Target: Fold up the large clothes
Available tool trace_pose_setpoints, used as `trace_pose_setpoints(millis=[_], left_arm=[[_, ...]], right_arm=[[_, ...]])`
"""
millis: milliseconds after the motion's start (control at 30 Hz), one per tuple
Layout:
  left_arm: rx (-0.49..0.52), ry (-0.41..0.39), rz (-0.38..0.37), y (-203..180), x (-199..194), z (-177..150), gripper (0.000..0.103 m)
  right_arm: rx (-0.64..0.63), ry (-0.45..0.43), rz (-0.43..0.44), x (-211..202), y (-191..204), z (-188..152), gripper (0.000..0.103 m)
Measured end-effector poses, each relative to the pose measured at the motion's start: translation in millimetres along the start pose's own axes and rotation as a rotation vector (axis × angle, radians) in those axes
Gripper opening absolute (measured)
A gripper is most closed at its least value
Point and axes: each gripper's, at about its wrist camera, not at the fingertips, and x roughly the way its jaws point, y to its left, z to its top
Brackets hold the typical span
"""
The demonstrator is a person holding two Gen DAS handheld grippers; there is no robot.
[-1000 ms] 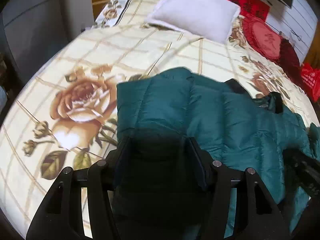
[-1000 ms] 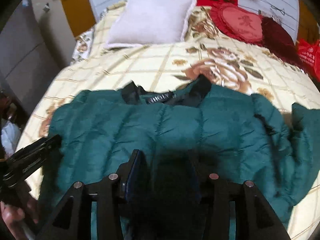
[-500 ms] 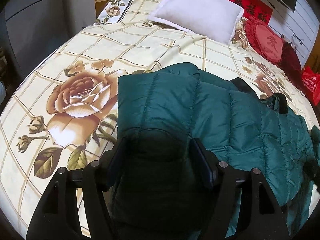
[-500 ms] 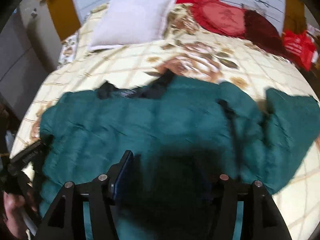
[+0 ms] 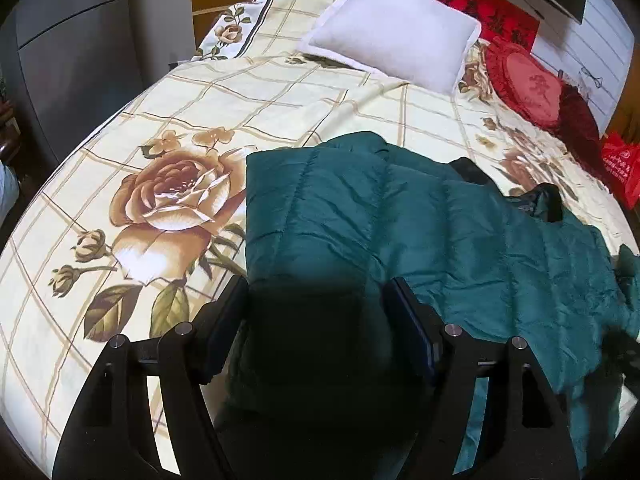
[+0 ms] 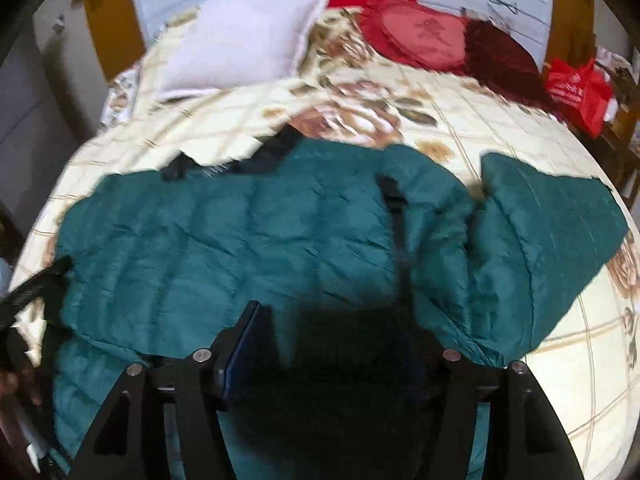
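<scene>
A large teal quilted down jacket [image 5: 420, 232] lies spread on the bed, its black collar [image 5: 544, 200] toward the pillows. In the right wrist view the jacket [image 6: 240, 240] fills the middle, with a sleeve [image 6: 540, 248] lying out to the right and a black strap [image 6: 396, 216] across it. My left gripper [image 5: 316, 300] is open, its jaws wide apart above the jacket's folded left part. My right gripper [image 6: 336, 328] is open above the jacket's lower middle; its right finger is lost in shadow. The left gripper [image 6: 36, 284] also shows at the left edge of the right wrist view.
The bed has a cream bedspread [image 5: 168, 184] with large rose prints. A white pillow [image 5: 392, 28] and red heart-shaped cushions [image 5: 532, 88] lie at the head. A red bag [image 6: 576, 88] stands off the right side. A grey cabinet [image 5: 72, 60] stands to the left.
Both grippers have drawn back and upward from the jacket. The right wrist view has swung right, so that the right sleeve now shows fully. The jacket's left part lies folded over.
</scene>
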Motion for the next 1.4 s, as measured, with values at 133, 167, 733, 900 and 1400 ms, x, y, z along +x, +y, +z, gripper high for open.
trace_pose_setpoints(millis=[133, 167, 733, 900, 1400], left_arm=[[0.014, -0.009, -0.014, -4.2, -13.5, -4.2, 0.072], [0.017, -0.013, -0.025, -5.7, -19.1, -5.6, 0.072], [0.104, -0.055, -0.142, -68.4, -99.0, -45.6, 0.072], [0.113, -0.046, -0.169, -83.6, -109.5, -57.8, 0.072], [0.151, -0.035, -0.211, -126.0, -113.7, -72.4, 0.072]], right_arm=[[0.025, -0.005, 0.033, 2.0, -6.0, -4.7, 0.074], [0.030, -0.015, 0.036, -2.5, -7.1, -5.4, 0.074], [0.012, -0.124, 0.092, -94.4, -12.0, -48.4, 0.074], [-0.002, -0.136, 0.081, -106.2, -13.4, -58.1, 0.074], [0.024, -0.128, 0.063, -108.8, -38.2, -67.6, 0.074]])
